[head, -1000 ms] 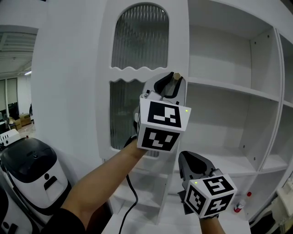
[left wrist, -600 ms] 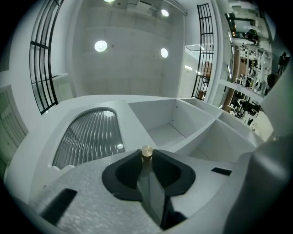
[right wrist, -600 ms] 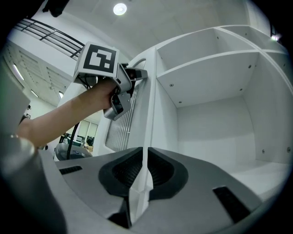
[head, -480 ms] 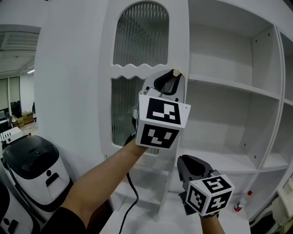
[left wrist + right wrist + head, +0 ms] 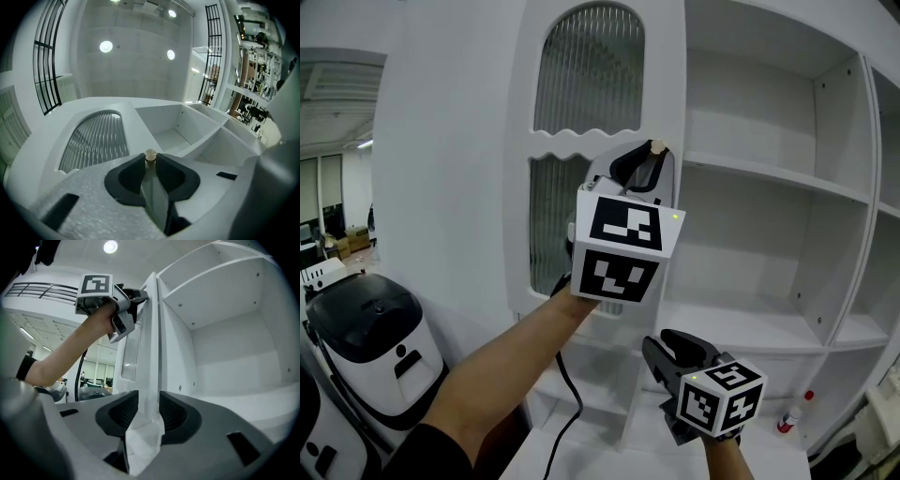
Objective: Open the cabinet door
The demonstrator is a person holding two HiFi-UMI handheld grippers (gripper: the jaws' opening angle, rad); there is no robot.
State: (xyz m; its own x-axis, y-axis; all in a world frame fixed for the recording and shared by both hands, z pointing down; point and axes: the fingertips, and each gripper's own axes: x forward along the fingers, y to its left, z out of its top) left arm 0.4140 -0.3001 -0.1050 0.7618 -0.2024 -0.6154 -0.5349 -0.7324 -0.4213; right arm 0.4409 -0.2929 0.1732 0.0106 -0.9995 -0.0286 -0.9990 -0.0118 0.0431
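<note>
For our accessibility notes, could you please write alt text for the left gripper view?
The left gripper, its jaws just closed, pinches the small wooden knob of a white cabinet door. A ribbed glass panel lies left, open shelves right.

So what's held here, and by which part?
Left gripper grips the cabinet door by its knob. Right gripper holds nothing: jaws just opened around door's edge.

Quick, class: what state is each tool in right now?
Left tool: just closed on the door knob.
Right tool: just opened, jaws apart, cabinet door edge between them.
</note>
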